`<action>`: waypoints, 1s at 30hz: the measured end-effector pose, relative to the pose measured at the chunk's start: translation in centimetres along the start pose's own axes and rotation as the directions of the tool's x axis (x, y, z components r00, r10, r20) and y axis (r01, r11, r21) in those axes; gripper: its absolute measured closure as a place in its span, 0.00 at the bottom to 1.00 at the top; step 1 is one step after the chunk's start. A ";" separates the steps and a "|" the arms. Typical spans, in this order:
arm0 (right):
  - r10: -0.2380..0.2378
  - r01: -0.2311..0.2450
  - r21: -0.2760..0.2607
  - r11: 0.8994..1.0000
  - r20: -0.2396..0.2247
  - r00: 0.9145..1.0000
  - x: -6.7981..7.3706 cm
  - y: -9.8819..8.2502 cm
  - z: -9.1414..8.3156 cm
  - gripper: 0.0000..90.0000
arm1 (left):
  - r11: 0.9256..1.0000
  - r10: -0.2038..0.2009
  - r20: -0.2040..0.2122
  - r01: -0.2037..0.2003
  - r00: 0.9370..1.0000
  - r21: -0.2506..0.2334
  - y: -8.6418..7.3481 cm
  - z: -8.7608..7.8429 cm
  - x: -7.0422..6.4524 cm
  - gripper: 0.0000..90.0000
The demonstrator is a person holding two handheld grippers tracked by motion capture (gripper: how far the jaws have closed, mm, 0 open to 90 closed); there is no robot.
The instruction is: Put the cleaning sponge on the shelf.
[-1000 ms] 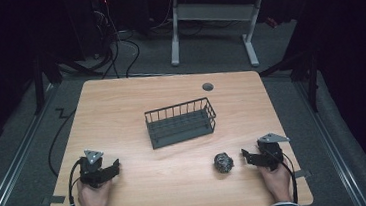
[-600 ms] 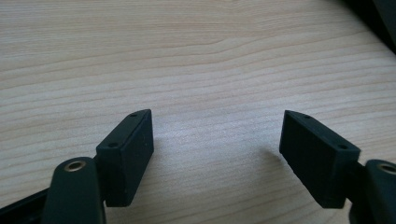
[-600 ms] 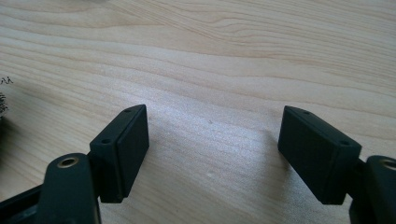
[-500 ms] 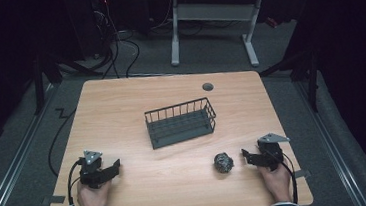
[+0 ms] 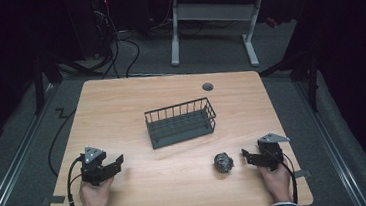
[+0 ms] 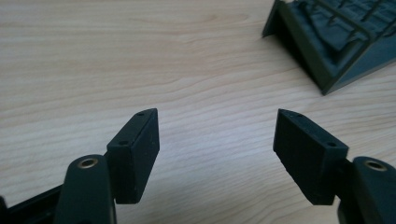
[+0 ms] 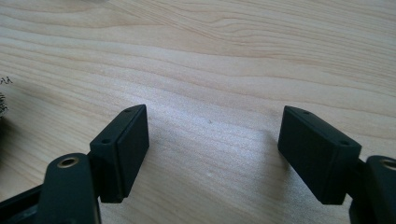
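We see the left gripper [image 5: 107,166] w/ jaws apart, just been closing a bit – nothing between them; wire basket [image 5: 180,122] ahead-right. Steel-wool ball [image 5: 223,162] lies just off the right gripper's [image 5: 250,156] wide-open, empty jaws.
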State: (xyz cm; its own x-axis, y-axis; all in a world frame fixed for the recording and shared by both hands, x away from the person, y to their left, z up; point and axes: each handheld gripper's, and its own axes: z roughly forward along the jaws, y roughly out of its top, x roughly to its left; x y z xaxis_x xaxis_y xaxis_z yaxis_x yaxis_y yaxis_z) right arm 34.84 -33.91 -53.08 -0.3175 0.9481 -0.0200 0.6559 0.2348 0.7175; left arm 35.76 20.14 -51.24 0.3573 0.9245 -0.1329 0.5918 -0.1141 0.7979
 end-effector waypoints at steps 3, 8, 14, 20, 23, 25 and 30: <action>0.000 0.000 0.000 1.000 0.000 1.000 0.0 0.0 0.0 0.27 | 1.000 0.012 0.020 -0.012 1.000 -0.009 0.7 -0.2 -0.7 0.39; 0.002 -0.002 -0.001 1.000 0.001 1.000 0.0 0.0 0.0 0.28 | 0.999 0.037 0.035 -0.038 0.999 0.031 2.0 -0.2 -1.5 0.42; 0.006 -0.006 -0.001 1.000 0.003 1.000 0.0 0.0 0.0 0.28 | 0.999 0.041 0.081 -0.044 0.996 0.032 3.1 -0.1 -2.2 0.42; 0.006 -0.006 -0.001 1.000 0.003 1.000 0.0 0.0 0.0 0.28 | 0.998 0.054 0.109 -0.057 0.993 0.024 4.2 0.0 -3.3 0.42; 0.006 -0.006 -0.001 1.000 0.003 1.000 0.0 0.0 0.0 0.28 | 0.997 0.069 0.124 -0.072 0.990 0.024 5.0 0.2 -3.9 0.42; 0.006 -0.006 -0.001 1.000 0.003 1.000 0.0 0.0 0.0 0.28 | 0.997 0.068 0.131 -0.071 0.989 0.019 5.2 0.2 -4.1 0.42; 0.007 -0.007 -0.001 1.000 0.004 1.000 0.0 0.0 0.0 0.28 | 0.997 0.073 0.154 -0.076 0.985 0.017 6.2 0.5 -4.8 0.42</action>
State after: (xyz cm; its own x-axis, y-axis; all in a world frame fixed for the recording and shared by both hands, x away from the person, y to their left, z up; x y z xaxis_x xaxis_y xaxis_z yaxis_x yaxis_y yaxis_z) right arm 34.80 -33.92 -53.07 -0.3102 0.9505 -0.0179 0.6574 0.2281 0.7182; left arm 38.12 14.82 -45.95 0.5067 0.8465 -0.1633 0.5748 -0.1905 0.7958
